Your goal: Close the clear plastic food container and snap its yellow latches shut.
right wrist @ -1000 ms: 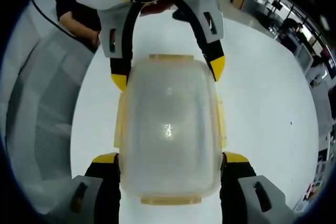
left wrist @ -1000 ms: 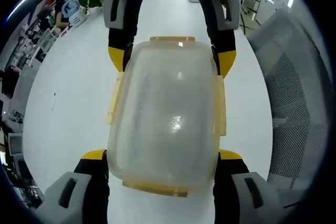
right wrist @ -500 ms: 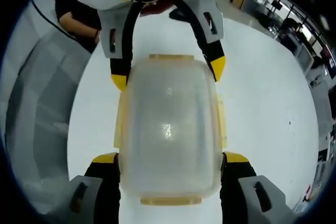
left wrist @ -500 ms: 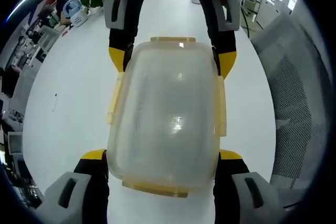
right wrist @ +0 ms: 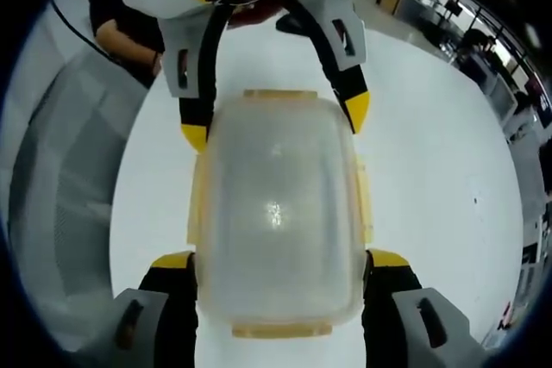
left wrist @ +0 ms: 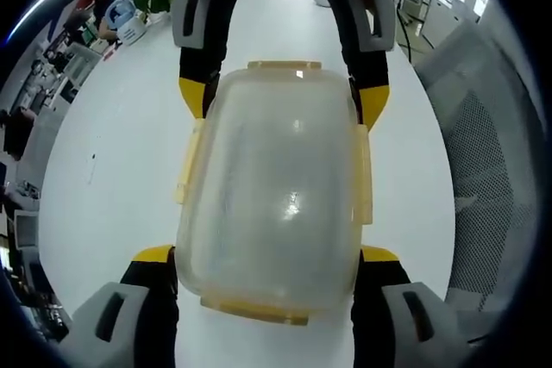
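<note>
Clear plastic food container (left wrist: 276, 187) with yellow latches (left wrist: 361, 171) lies lid-on on the white table (left wrist: 112, 170), spanned at opposite ends by the left gripper (left wrist: 267, 269) and the right gripper (right wrist: 280, 269), each with jaws spread wide along its sides, a mesh chair (left wrist: 483, 161) standing beside.

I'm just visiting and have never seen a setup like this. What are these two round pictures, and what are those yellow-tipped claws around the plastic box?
No robot here: a person holds a hand-operated gripper in each hand, each carrying a fisheye camera. The left gripper rises from the bottom of its own view; the right gripper faces it from the top. The right gripper view shows the reverse. Between them lies a clear plastic food container with its lid on and yellow latches along its edges, on a white table. Each gripper straddles one end of the container, jaws spread wide beside its sides. A mesh chair stands beside the table.
</note>
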Motion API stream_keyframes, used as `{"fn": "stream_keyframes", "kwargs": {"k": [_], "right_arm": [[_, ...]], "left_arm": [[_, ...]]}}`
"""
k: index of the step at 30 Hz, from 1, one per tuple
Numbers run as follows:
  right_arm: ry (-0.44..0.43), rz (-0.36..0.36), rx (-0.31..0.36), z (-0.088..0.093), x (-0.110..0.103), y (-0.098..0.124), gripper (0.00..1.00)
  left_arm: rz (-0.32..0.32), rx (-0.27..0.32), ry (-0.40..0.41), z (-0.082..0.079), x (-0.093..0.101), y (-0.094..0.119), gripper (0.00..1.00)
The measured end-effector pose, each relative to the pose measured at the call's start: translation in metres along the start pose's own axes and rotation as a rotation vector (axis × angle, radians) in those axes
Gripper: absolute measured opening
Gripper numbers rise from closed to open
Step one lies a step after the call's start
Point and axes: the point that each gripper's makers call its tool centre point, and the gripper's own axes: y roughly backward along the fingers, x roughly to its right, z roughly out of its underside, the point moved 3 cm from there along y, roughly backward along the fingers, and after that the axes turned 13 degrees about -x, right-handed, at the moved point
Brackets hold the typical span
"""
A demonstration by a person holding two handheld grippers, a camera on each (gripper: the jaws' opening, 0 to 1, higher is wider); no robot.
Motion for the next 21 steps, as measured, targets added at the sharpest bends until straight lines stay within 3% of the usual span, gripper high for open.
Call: {"fn": "stream_keyframes", "kwargs": {"k": [6,8,21], "right_arm": [[-0.022,0.001,0.017,-0.001,0.001,0.001,0.8],[-0.068,-0.003,0.048,-0.004,0.002,0.002,0.8],[-0.127,0.032,0.038,0.009,-0.002,0.006,0.84]], "left_arm": [[-0.022,0.018,-0.006,0.001,0.0,-0.003,0.87],[-0.022,0.014,-0.007,0.002,0.001,-0.003,0.86],[-0.034,0.014,0.047,0.015,0.005,0.003,0.86]]}}
